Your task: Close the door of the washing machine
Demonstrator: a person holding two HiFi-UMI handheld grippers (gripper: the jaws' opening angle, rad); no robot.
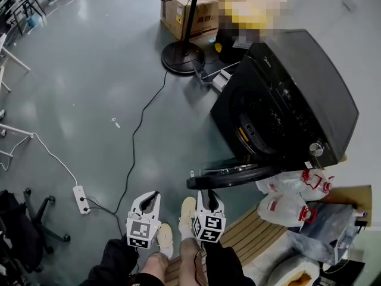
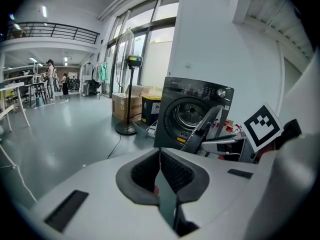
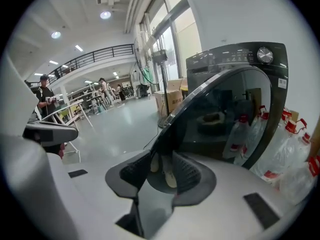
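The black washing machine stands at the right, its drum opening facing left. Its round door is swung wide open toward me. In the left gripper view the machine and the door lie some way ahead. My left gripper is held low beside my legs, its tips together on nothing. My right gripper sits just below the door's near end, jaws apart and empty. In the right gripper view the door's rim rises right in front of the gap; whether it touches I cannot tell.
A fan stand and a cardboard box stand behind the machine. A black cable runs over the grey floor to a power strip. Plastic bottles lie by the machine's near side. My shoes rest on a slatted mat.
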